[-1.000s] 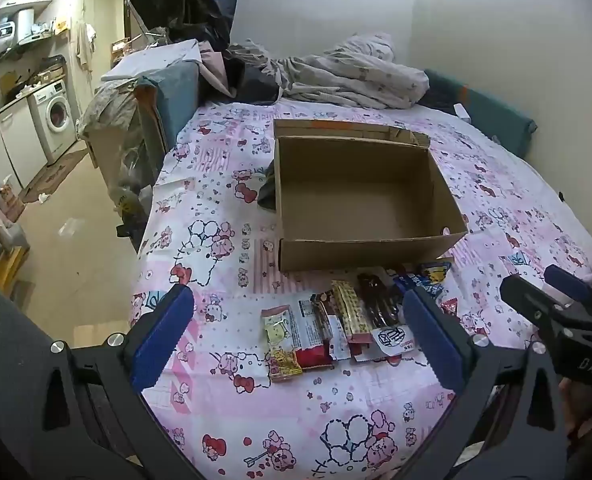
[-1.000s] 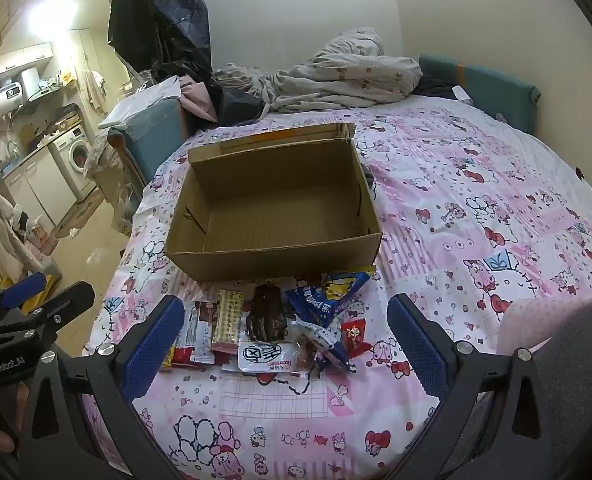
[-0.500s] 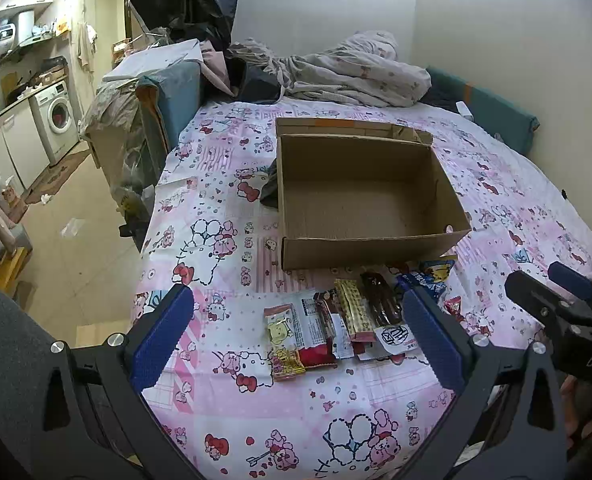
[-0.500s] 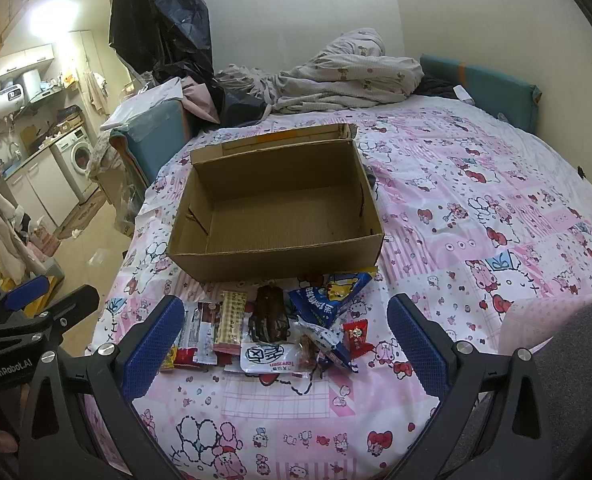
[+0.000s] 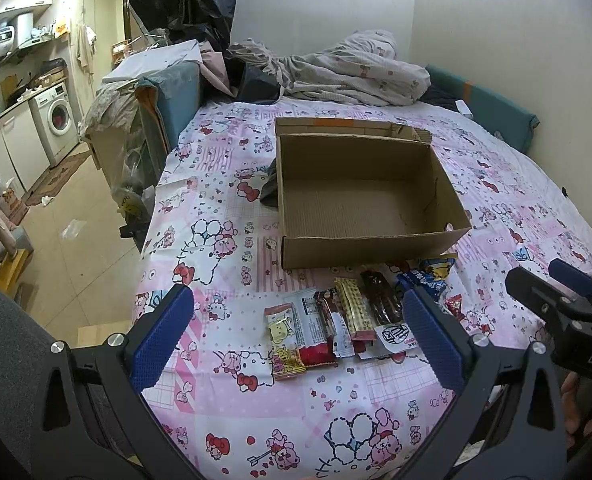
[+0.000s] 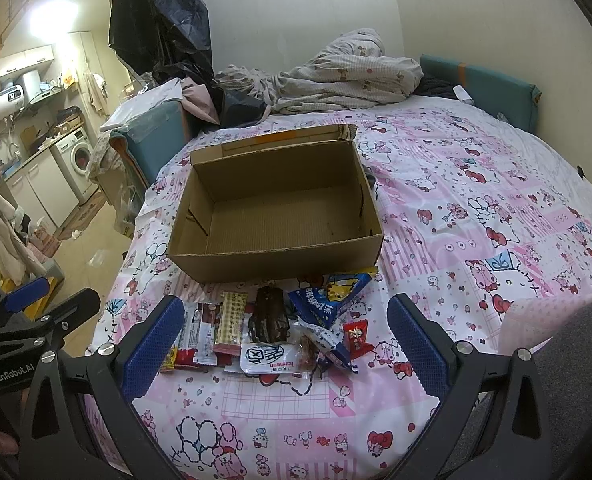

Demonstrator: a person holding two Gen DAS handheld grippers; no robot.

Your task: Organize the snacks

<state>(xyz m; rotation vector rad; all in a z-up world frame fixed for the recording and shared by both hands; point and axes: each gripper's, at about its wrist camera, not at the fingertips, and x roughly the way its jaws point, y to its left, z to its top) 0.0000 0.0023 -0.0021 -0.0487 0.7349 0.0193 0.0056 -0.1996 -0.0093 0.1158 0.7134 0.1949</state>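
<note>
Your left claw (image 5: 296, 332) hangs spread wide above the bed (image 5: 224, 432), holding nothing; your right claw (image 6: 286, 340) is spread the same way, also bare. The snacks (image 6: 272, 328) lie in a loose row on the sheet between each claw's fingers. At twelve o'clock from them, just beside, sits the open cardboard box (image 6: 274, 208).

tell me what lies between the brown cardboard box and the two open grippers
A row of wrapped snack packets on the pink cartoon-print bedsheet, just in front of the brown cardboard box; both wrist views show it.
</note>
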